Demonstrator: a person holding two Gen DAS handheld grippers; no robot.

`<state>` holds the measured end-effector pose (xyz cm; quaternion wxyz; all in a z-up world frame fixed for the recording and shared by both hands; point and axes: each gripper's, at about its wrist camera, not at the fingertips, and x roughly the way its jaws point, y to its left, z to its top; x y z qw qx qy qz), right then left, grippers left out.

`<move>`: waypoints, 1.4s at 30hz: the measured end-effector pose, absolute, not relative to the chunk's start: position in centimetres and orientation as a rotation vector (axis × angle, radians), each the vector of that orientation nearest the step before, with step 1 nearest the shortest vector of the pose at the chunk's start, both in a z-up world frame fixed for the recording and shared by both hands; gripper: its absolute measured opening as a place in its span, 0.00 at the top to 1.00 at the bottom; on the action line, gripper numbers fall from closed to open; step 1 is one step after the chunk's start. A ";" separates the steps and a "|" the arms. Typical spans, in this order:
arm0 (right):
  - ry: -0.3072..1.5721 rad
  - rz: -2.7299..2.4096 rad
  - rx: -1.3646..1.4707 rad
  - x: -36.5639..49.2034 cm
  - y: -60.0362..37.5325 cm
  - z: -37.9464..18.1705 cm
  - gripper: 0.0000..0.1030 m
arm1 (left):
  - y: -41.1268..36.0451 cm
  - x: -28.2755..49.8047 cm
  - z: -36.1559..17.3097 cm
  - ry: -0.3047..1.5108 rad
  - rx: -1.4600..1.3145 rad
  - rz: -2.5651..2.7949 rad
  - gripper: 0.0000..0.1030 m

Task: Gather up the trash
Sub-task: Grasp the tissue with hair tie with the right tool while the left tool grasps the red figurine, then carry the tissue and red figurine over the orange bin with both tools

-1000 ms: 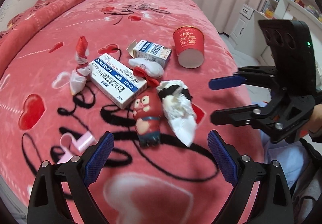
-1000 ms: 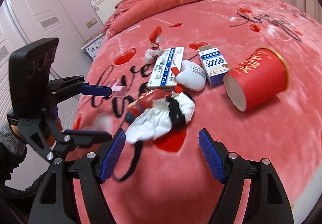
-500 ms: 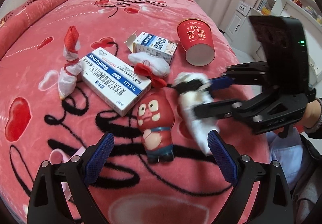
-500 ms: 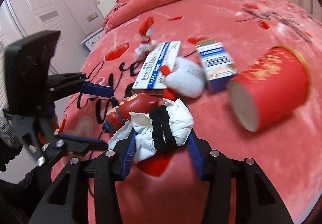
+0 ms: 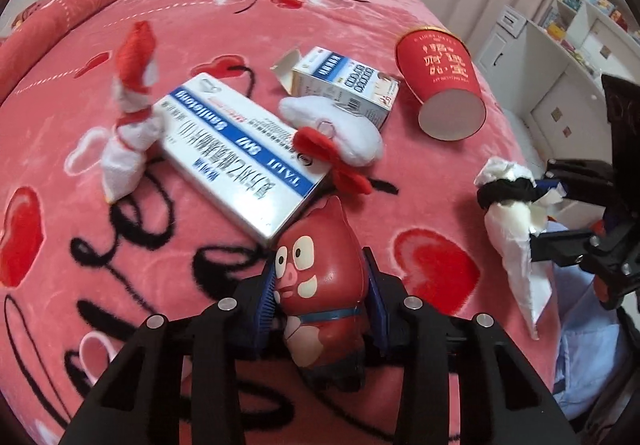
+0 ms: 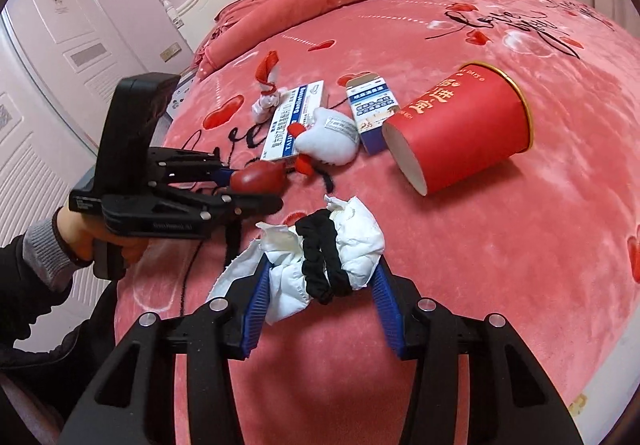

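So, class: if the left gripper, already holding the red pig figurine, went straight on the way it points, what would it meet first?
Most likely the flat white-and-blue cardboard box: it lies directly ahead of the left gripper and the red pig figurine, though the gap is hard to judge.

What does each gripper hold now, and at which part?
The left gripper clamps the red pig toy at its body sides. The right gripper clamps the crumpled white tissue with its black hair tie, around the middle.
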<state>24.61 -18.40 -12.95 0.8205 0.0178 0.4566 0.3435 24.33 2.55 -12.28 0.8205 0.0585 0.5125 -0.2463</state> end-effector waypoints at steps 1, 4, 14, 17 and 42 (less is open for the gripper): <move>0.968 0.732 0.037 24.5 -18.3 -12.9 0.53 | 2.7 24.0 -12.2 1.094 0.127 -0.521 0.61; 0.963 0.738 0.044 24.2 -18.2 -12.7 0.53 | 3.0 22.9 -11.9 1.102 0.140 -0.508 0.61; 0.936 0.773 0.028 19.4 -18.8 -10.6 0.53 | 1.7 16.5 -8.8 1.087 0.151 -0.521 0.61; 0.928 0.778 0.023 17.4 -19.5 -9.9 0.53 | 0.8 14.4 -7.8 1.070 0.166 -0.534 0.61; 0.796 0.575 0.137 3.7 -35.0 -5.4 0.53 | -15.1 5.9 -3.8 0.959 0.356 -0.769 0.61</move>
